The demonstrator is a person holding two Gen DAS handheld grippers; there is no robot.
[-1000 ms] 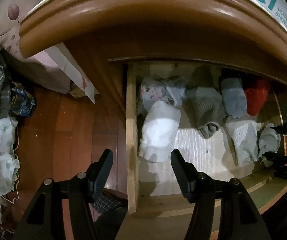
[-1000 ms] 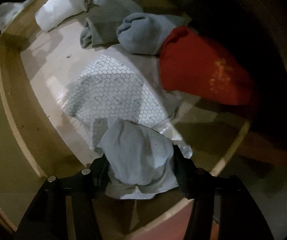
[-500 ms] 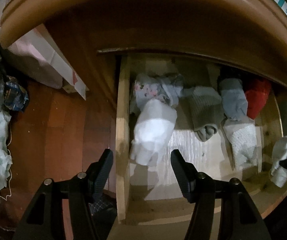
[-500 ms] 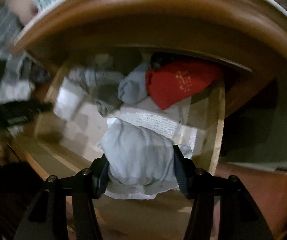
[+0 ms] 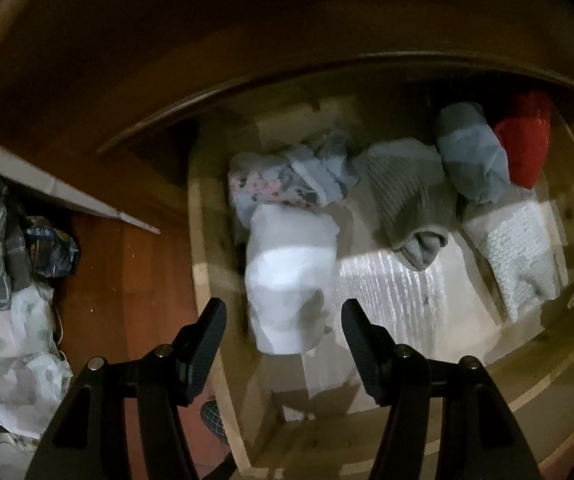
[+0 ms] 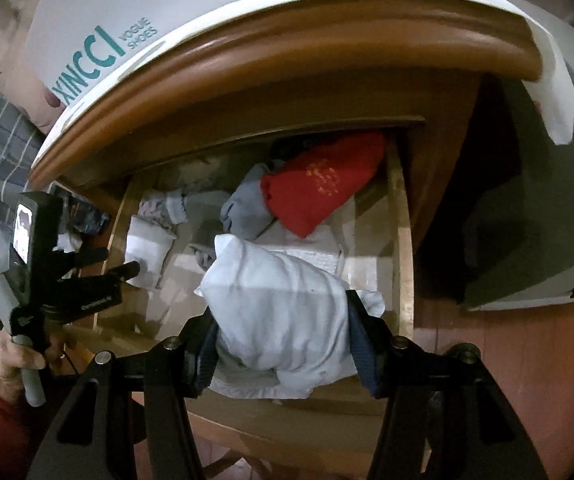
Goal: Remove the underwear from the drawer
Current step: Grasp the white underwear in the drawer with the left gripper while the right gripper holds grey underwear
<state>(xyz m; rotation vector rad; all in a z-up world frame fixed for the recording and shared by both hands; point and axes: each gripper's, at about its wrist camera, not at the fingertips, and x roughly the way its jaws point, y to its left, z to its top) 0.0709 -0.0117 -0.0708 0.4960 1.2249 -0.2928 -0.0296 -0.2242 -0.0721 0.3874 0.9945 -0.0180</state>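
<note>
Left wrist view: looking down into open drawer [image 5: 203,264]. Left gripper [image 5: 283,340] hanging over drawer's left end, fingers [image 5: 207,332] spread wide, nothing pinched. White folded underwear [image 5: 291,276] lying on drawer floor right btwn the open tips, not touched as far as visible. Behind it, twd drawer back: floral bundle [image 5: 283,184]; then along to the right, ribbed grey piece [image 5: 407,196], blue-grey roll [image 5: 471,156], red piece [image 5: 523,144]. Patterned white piece [image 5: 523,252] at drawer's right front.

Right wrist view: right gripper [image 6: 283,344] raised above drawer [image 6: 401,240] front, pads clamped on pale blue-white underwear [image 6: 279,308], cloth bulging up btwn fingers [image 6: 361,344], a fold drooping under. Clear of drawer contents, so one piece looks out. Left gripper [image 6: 127,264] visible at drawer's left end, person's hand [image 6: 7,360] on its grip.

Handling guess: soft, light, floppy, not fragile. Best taken at thick middle of the fold, deep in the pads; edge pinch likely unrolls it or drags a neighbour.
</note>
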